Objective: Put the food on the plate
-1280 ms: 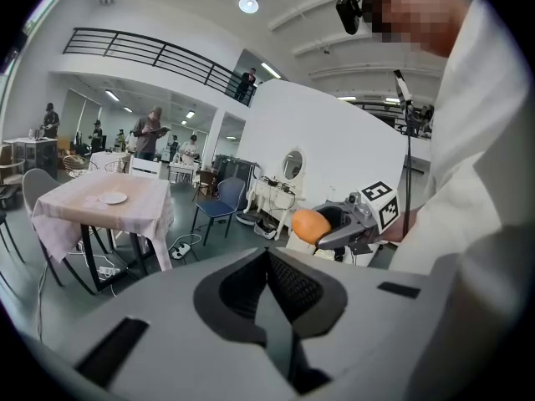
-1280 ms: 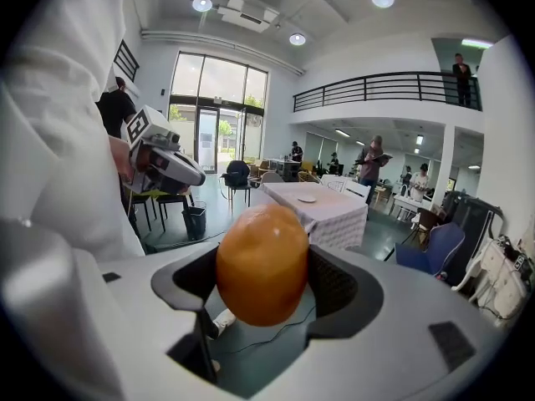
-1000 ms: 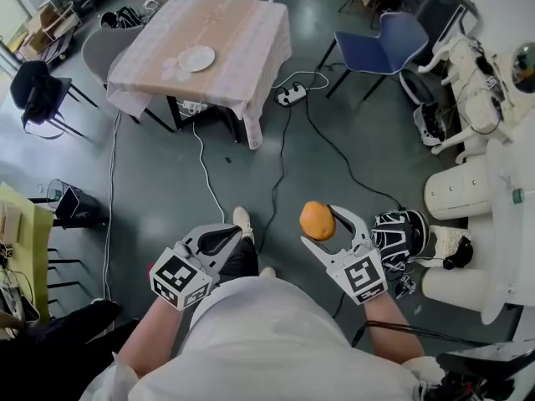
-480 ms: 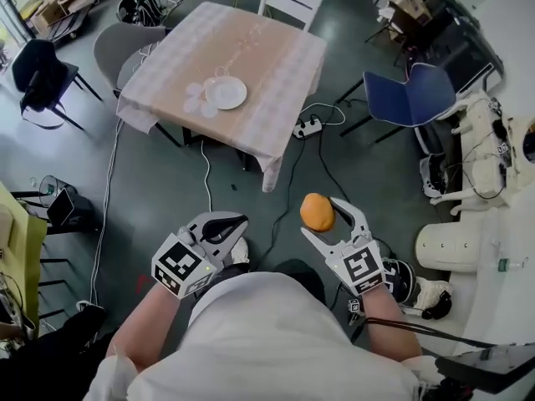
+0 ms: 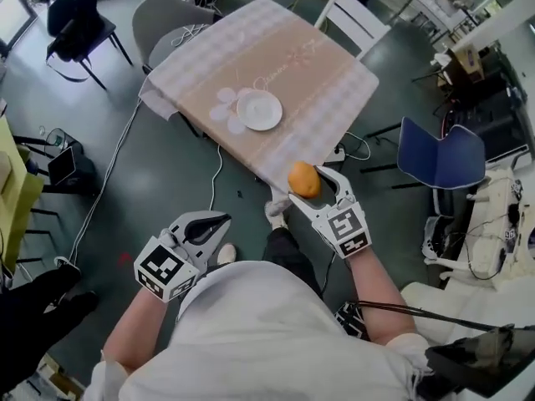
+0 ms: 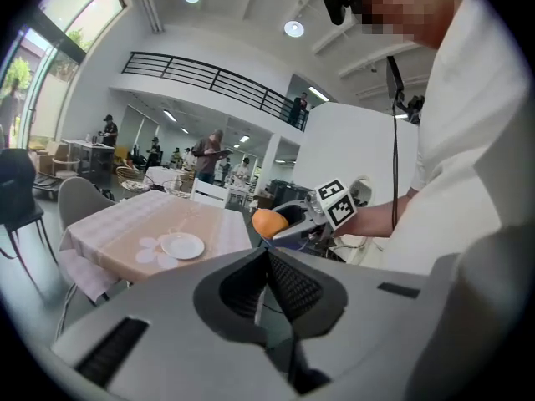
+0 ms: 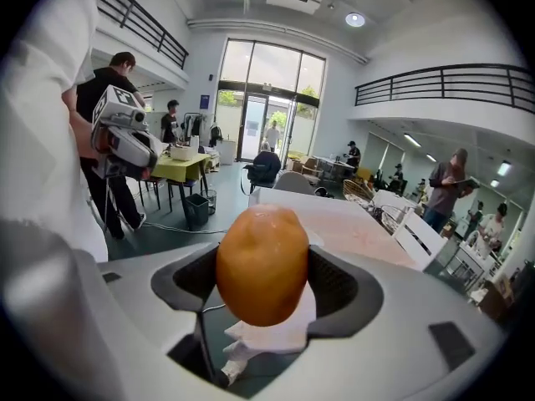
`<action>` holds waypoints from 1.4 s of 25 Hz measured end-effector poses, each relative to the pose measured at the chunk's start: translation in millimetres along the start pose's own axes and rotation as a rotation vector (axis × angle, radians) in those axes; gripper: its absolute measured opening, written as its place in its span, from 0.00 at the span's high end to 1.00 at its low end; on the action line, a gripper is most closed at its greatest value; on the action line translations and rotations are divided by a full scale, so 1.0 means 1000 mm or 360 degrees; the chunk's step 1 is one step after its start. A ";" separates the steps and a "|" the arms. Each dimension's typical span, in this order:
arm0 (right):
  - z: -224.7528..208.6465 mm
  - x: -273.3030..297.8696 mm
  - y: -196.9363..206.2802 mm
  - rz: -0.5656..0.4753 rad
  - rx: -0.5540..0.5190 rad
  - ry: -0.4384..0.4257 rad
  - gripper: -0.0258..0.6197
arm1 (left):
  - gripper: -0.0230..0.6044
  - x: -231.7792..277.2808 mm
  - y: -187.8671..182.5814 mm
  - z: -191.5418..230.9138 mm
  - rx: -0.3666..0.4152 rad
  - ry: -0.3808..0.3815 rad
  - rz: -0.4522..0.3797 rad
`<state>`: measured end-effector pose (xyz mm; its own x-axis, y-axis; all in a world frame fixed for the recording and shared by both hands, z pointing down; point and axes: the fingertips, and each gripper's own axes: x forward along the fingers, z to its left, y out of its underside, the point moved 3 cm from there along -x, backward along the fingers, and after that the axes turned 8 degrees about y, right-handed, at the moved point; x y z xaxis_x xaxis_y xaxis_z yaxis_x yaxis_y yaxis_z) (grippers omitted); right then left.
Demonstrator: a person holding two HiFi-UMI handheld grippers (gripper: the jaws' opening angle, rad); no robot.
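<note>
An orange, egg-shaped piece of food [image 5: 303, 180] [image 7: 262, 263] [image 6: 269, 222] is clamped between the jaws of my right gripper [image 5: 311, 185], which is shut on it and held just short of the table's near edge. The white plate [image 5: 259, 110] [image 6: 182, 246] sits on the pink checked tablecloth [image 5: 297, 82], next to a pale flower print. My left gripper [image 5: 211, 224] [image 6: 267, 267] hangs low at the left over the floor, its jaws shut together with nothing between them.
A blue chair [image 5: 441, 159] stands right of the table, a white chair [image 5: 352, 17] behind it and a grey chair [image 5: 165, 19] at its left. Cables [image 5: 216, 178] trail across the dark floor. A yellow table [image 5: 12, 192] lies at the far left.
The table and plate have come much closer and lower in the head view. My right gripper with the orange food has travelled forward to the table's near edge. The left gripper stays low.
</note>
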<state>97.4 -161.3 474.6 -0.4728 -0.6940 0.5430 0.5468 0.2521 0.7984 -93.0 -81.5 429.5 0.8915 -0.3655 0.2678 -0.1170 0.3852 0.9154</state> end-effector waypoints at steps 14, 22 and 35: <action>-0.105 0.224 0.012 0.0024 -0.0464 -0.0623 0.43 | 0.95 0.066 -0.066 0.038 -0.0232 -0.0833 -0.0193; -0.099 0.299 0.025 0.0088 -0.0616 -0.0776 0.43 | 0.95 0.069 -0.059 0.028 -0.0368 -0.1151 -0.0212; -0.083 0.330 0.034 0.0103 -0.0751 -0.0899 0.43 | 0.95 0.064 -0.052 0.009 -0.0461 -0.1372 -0.0211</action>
<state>17.0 -437.7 659.4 -0.6436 -0.2028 0.7380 0.7645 -0.1243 0.6325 -33.3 -132.3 401.9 0.2414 -0.8825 0.4037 0.1807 0.4496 0.8748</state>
